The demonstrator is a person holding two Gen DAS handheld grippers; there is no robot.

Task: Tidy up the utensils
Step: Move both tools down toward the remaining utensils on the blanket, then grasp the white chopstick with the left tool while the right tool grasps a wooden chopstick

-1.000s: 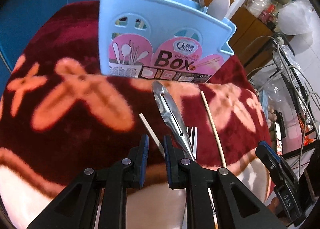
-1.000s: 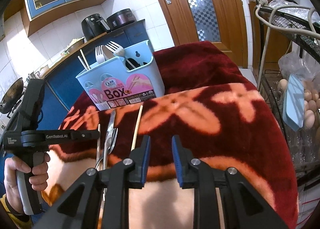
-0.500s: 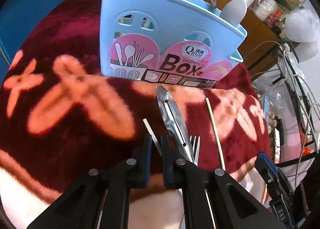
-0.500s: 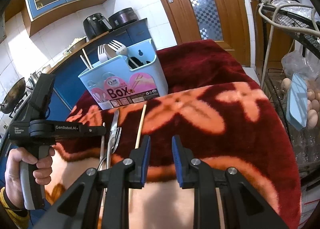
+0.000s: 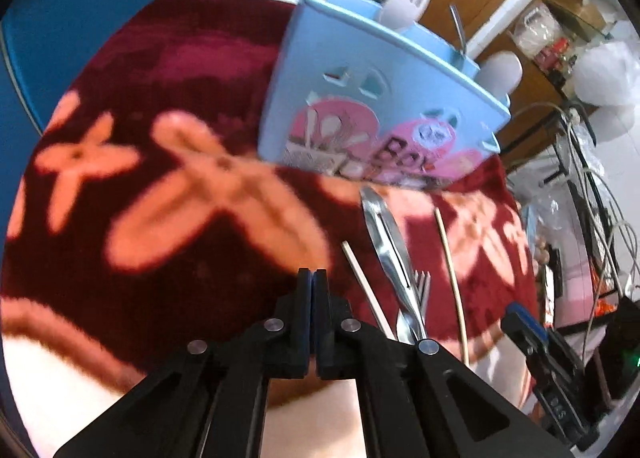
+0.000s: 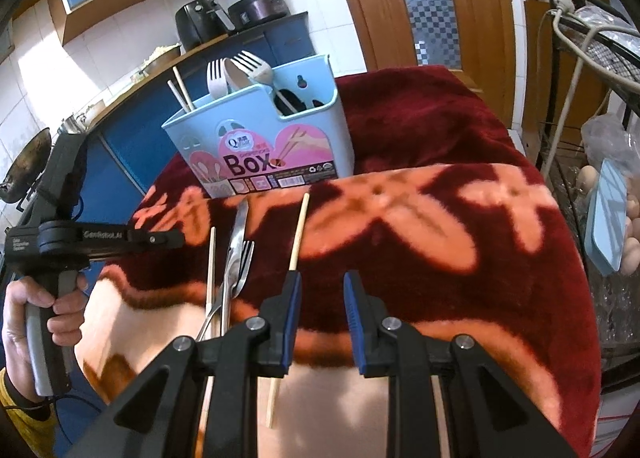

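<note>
Chopsticks, a steel fork and tongs lie lengthwise on our red blanket (image 6: 440, 126), long axes running toward the blue box (image 6: 256, 154). The right chopstick (image 6: 298, 232) sits just left of our right gripper (image 6: 320, 290) — fingers parted, holding nothing — its near end passing under them. Our left gripper (image 5: 313, 278), fingers pressed together and empty, hovers left of the other chopstick (image 5: 362, 280), the tongs (image 5: 384, 234) and the fork (image 5: 421, 286). The right seems nearer its stick.

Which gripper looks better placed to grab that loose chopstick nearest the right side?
Probably the right gripper: it is open, and the chopstick lies just beside its left finger. The left gripper is shut, off to the side.
</note>
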